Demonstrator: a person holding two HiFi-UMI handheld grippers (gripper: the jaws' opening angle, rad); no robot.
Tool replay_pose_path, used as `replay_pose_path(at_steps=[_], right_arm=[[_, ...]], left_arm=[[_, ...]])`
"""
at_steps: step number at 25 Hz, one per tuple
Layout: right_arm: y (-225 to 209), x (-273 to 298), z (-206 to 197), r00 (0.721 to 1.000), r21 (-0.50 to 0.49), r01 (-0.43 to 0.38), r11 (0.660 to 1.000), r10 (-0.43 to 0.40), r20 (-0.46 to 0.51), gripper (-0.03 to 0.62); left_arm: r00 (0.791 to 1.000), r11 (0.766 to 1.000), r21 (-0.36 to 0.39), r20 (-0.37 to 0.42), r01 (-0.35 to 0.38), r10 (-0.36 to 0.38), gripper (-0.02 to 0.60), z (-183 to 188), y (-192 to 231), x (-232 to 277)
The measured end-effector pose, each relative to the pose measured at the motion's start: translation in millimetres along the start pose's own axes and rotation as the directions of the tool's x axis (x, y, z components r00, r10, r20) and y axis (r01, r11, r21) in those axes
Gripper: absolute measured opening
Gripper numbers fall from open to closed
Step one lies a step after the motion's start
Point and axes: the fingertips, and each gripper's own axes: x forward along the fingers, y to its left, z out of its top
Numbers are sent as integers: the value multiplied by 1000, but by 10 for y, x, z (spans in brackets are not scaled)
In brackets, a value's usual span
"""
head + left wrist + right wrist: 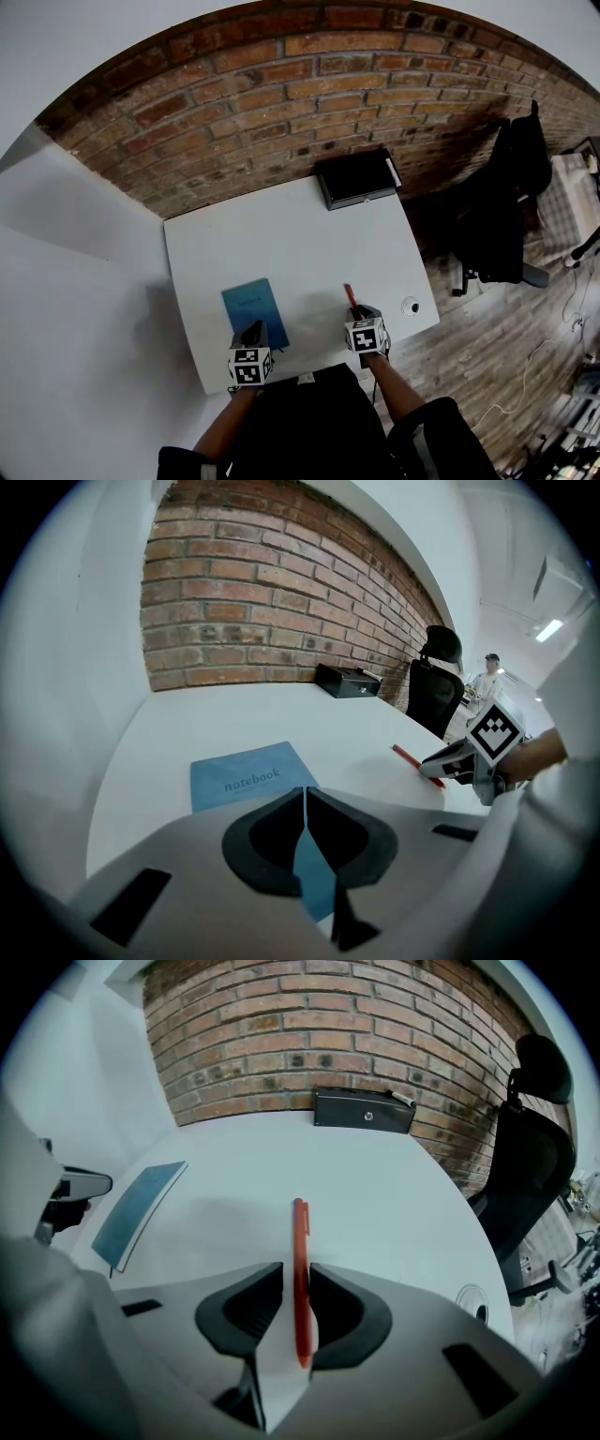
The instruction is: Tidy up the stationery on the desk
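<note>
A blue notebook lies near the front left of the white desk. My left gripper is shut on the notebook's near right corner. In the right gripper view the notebook looks slightly raised on that side. A red pen points away from me toward the brick wall. Its near end sits between the jaws of my right gripper, which is shut on it. The left gripper view shows the same pen sticking out of the right gripper.
A black box stands at the desk's far edge against the brick wall. A round cable grommet sits near the desk's front right corner. A black office chair stands right of the desk.
</note>
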Motion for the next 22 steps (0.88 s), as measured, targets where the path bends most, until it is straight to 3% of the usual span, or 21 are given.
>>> replay_pose_path(at_steps=[11, 22], right_arm=[[-59, 33, -39, 999, 62, 3, 998, -1, -34, 65], [-29, -47, 39, 1000, 157, -15, 987, 16, -4, 64]], left_arm=[[1000, 1000, -19, -2, -18, 18, 23, -42, 105, -39], [1000, 999, -34, 4, -21, 21, 23, -107, 172, -125]])
